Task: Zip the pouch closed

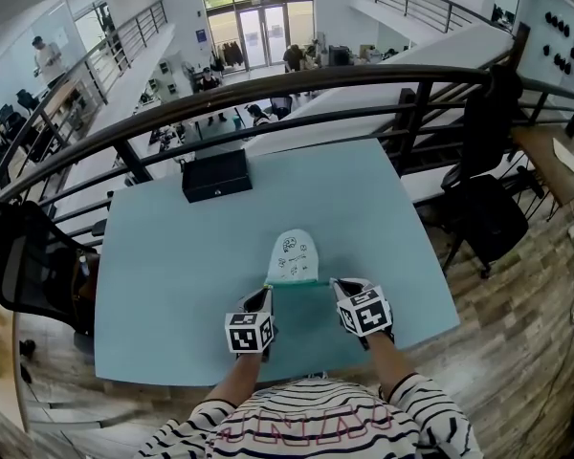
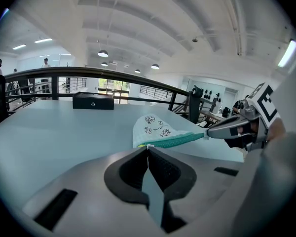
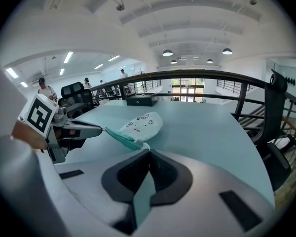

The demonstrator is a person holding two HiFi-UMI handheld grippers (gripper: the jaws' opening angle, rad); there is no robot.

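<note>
A white pouch (image 1: 294, 253) printed with small doodles lies on the teal table (image 1: 172, 285), its green zipper edge (image 1: 297, 282) on the side nearest me. My left gripper (image 1: 266, 293) is shut on the left end of that edge. My right gripper (image 1: 334, 284) is shut on the right end. In the left gripper view the pouch (image 2: 155, 127) starts at my shut jaws, and the right gripper (image 2: 206, 134) pinches the far end of the zipper edge (image 2: 175, 140). The right gripper view mirrors this, with the pouch (image 3: 140, 124) ahead and the left gripper (image 3: 105, 129) pinching its far end.
A black box (image 1: 216, 174) sits at the table's far edge, in front of a dark railing (image 1: 268, 94) over a drop. Black chairs stand to the left (image 1: 29, 266) and to the right (image 1: 488, 218) of the table.
</note>
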